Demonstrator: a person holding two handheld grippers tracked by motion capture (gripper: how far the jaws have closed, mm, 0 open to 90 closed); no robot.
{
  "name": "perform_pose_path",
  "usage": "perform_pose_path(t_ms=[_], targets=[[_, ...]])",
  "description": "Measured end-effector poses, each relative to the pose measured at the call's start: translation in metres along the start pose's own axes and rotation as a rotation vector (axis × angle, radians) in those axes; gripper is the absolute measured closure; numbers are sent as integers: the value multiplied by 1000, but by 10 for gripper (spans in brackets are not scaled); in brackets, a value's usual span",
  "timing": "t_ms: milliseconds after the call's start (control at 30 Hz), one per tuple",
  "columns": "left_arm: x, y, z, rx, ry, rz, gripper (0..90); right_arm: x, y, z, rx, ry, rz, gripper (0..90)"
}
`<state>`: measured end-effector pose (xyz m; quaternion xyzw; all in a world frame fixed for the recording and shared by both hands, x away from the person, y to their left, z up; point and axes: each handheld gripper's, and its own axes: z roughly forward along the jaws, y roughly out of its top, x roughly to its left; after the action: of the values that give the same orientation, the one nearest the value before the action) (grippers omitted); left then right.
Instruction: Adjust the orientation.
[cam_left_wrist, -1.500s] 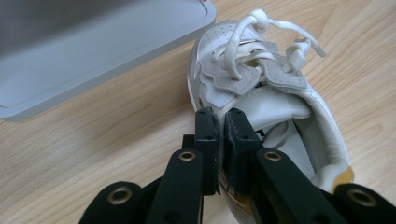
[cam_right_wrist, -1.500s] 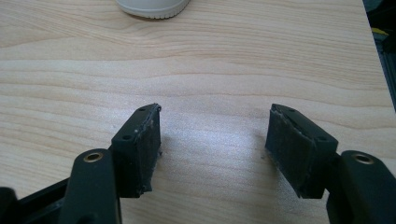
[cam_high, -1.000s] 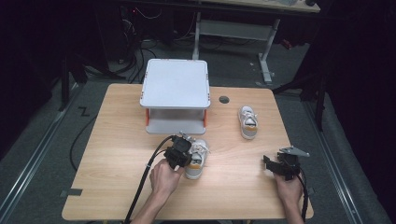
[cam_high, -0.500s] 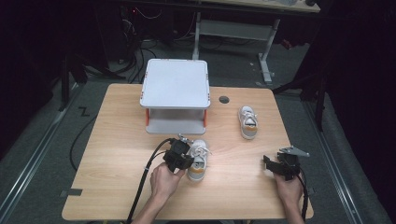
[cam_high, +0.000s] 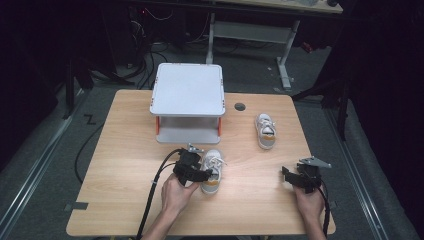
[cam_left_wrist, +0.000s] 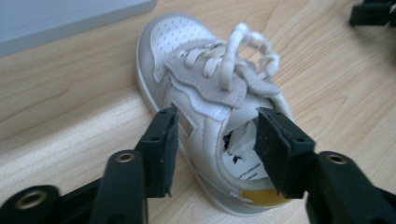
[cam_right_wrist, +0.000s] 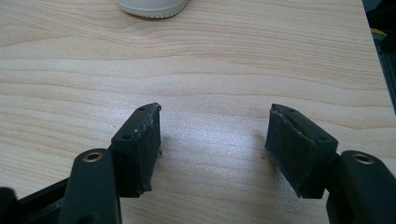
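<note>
On the pale wooden surface (cam_high: 125, 200), just in front of the white two-tier shelf stand (cam_high: 188, 102), we see the near small white lace-up sneaker (cam_high: 212, 170). Our left claw (cam_left_wrist: 215, 140) has closed in, jaws apart astride its heel, ready to grip. The right claw (cam_right_wrist: 215, 149) waits wide, farther right.

Left gripper (cam_high: 199, 170) and right gripper (cam_high: 290, 176) both hold their jaws apart.

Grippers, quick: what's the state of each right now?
Left hand-held gripper: open, jaws straddling the shoe, not clamped.
Right hand-held gripper: open, empty, over the table.
</note>
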<state>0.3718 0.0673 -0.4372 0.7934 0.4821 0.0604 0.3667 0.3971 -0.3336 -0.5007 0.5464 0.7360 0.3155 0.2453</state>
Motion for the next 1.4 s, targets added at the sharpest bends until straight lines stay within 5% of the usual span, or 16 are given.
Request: perform_pose_path(t_ms=[167,567,1000,1400], targets=[[7,0,-7,-56,-37,-14,406,0,0,0,0,0,0,357],[28,-5,-35,-159,-6,-25,364,0,0,0,0,0,-2,357],[65,-21,-66,-245,82,-73,345,0,0,0,-1,1,-2,361],[100,-48,-70,-276,202,-117,338,0,0,0,-3,10,-7,396]])
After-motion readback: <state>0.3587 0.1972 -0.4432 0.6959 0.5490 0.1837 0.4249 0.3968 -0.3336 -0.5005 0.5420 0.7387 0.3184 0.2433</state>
